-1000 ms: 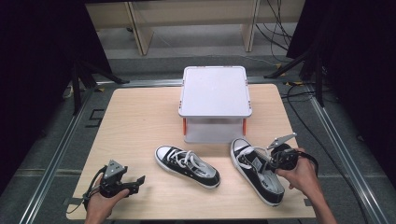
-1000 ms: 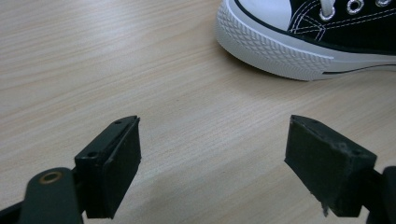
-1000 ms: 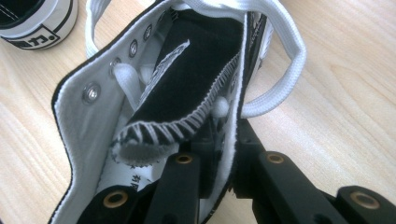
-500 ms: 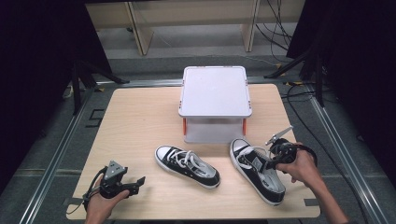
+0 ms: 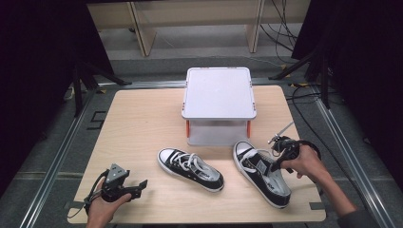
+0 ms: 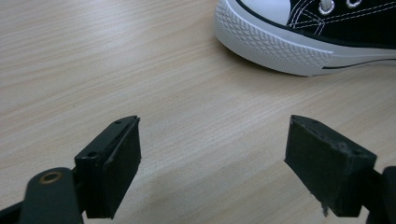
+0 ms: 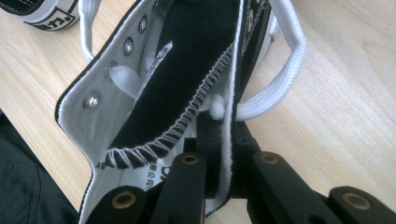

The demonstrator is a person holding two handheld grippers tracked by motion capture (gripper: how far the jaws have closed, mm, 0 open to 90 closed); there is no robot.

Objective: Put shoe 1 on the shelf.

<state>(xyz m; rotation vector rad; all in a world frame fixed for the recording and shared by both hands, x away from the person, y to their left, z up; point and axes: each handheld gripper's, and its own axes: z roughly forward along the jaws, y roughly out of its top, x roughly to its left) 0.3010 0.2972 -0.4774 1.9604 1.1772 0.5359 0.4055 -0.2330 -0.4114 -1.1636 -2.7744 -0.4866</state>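
High view: right gripper (image 5: 278,164) fingers pinching right shoe (image 5: 260,172), box (image 5: 218,105) behind; left gripper (image 5: 135,188) fingers spread.

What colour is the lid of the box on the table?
White; the lid shows best in the high view.

table (image 5: 142,123): pale matt wood grain | shoes (image 5: 190,168): black canvas, ribbed white rubber toe | box (image 5: 217,92): smooth white plastic
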